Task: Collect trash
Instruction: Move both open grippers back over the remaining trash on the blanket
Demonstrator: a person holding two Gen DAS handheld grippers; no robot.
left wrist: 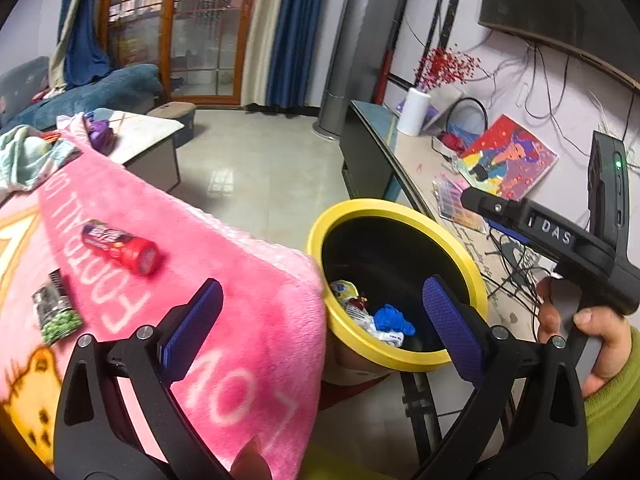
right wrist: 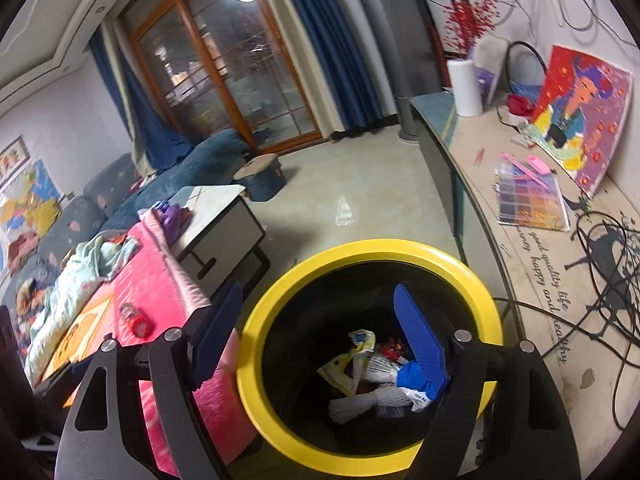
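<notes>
Ahead of our left tool and off to its left, we see a red tube wrapper [left wrist: 120, 246] lying on its side on the pink blanket [left wrist: 240, 280], cap end toward us. Nearer and further left lies a green pea packet [left wrist: 56, 312], flat. To the right, beside the blanket's edge, stands the yellow-rimmed bin [left wrist: 472, 272], upright and open. Under our right tool we look straight into it: crumpled wrappers [right wrist: 360, 360], white netting [right wrist: 360, 404] and something blue [left wrist: 394, 318] heaped at the bottom.
</notes>
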